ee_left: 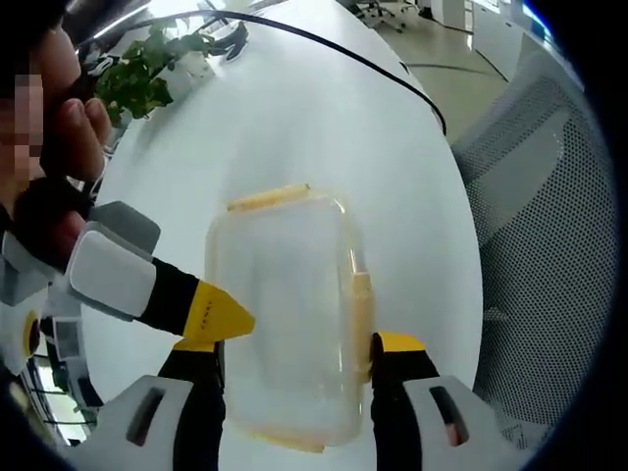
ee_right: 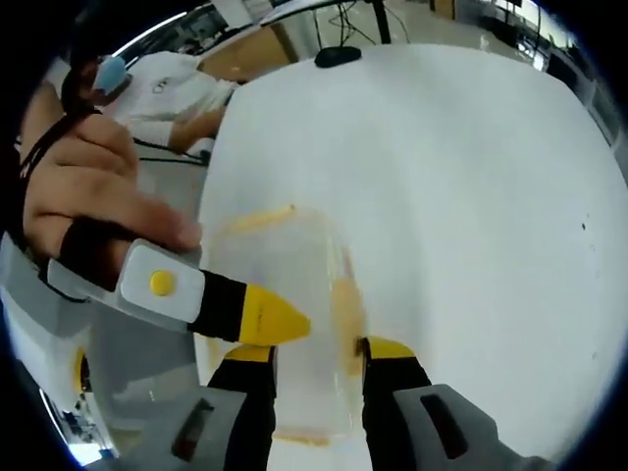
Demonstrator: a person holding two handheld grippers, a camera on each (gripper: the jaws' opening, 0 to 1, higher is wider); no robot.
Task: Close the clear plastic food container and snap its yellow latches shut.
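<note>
The clear plastic container [ee_left: 285,314] lies on the white table [ee_left: 324,128] with its lid on. One yellow latch [ee_left: 361,316] runs down its right side and another [ee_left: 267,198] along its far end. My left gripper [ee_left: 299,358] straddles the container, both jaws against its long sides. A second gripper's yellow-tipped finger [ee_left: 218,316] reaches in from the left to the container's left edge. In the right gripper view, my right gripper [ee_right: 316,358] stands open over the container [ee_right: 294,294], beside its side latch [ee_right: 345,312]. The left gripper's finger [ee_right: 270,319], held by a hand [ee_right: 88,196], lies across the lid.
A black cable [ee_left: 373,69] curves over the far table. A potted plant [ee_left: 147,78] stands at the far left. A mesh office chair [ee_left: 549,245] sits off the table's right edge. A seated person [ee_right: 167,88] is at the far left, near a dark mouse [ee_right: 337,56].
</note>
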